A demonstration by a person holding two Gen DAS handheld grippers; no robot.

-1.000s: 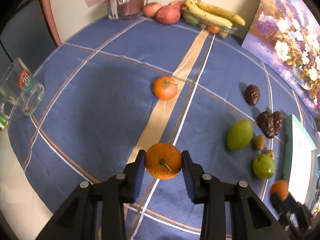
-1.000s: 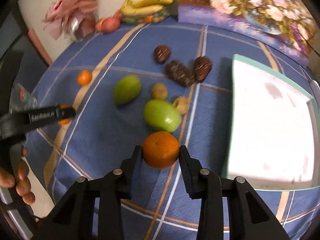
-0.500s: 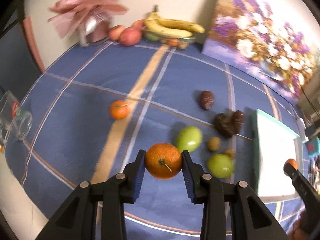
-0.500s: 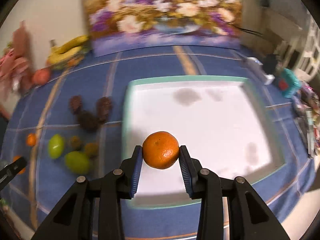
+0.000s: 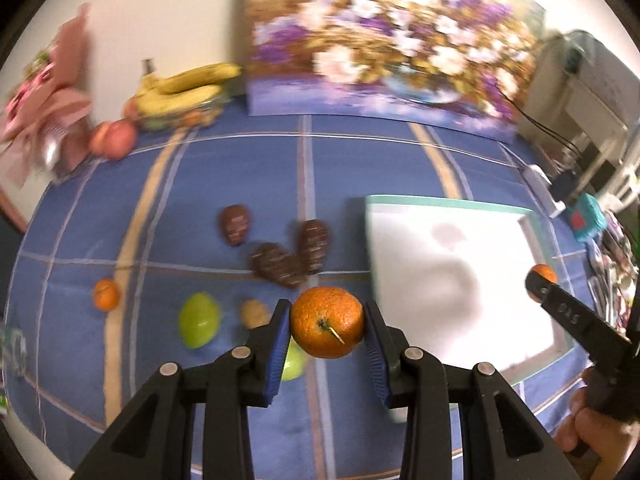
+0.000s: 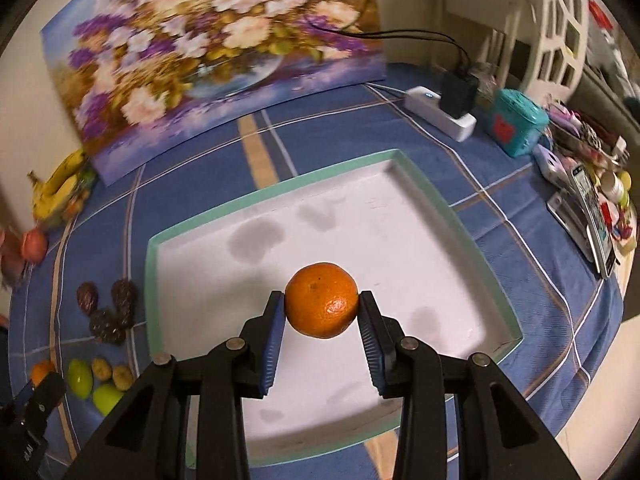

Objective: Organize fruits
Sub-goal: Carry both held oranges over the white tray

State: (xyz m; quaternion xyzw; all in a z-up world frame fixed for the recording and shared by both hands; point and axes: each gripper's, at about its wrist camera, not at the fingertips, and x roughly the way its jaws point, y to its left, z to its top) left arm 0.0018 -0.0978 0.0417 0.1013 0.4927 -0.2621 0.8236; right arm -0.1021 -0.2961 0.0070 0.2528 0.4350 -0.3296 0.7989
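I see the bench [image 6: 532,264] under its blue checked cloth, and on it my landmark, the white tray [image 6: 436,200] with the green rim, which holds no fruit yet. So the sorting has barely begun. Left of the tray, on the cloth, wait three dark fruits [image 5: 276,264], two green fruits [image 5: 199,320], small brown ones [image 5: 254,314] and a small orange [image 5: 106,294]. My right tool [image 6: 322,312] is clamped on an orange [image 6: 322,306] above the tray's middle. My left tool [image 5: 326,328] grips a stemmed orange [image 5: 326,328] just off the tray's left edge. I judge both need setting down inside.
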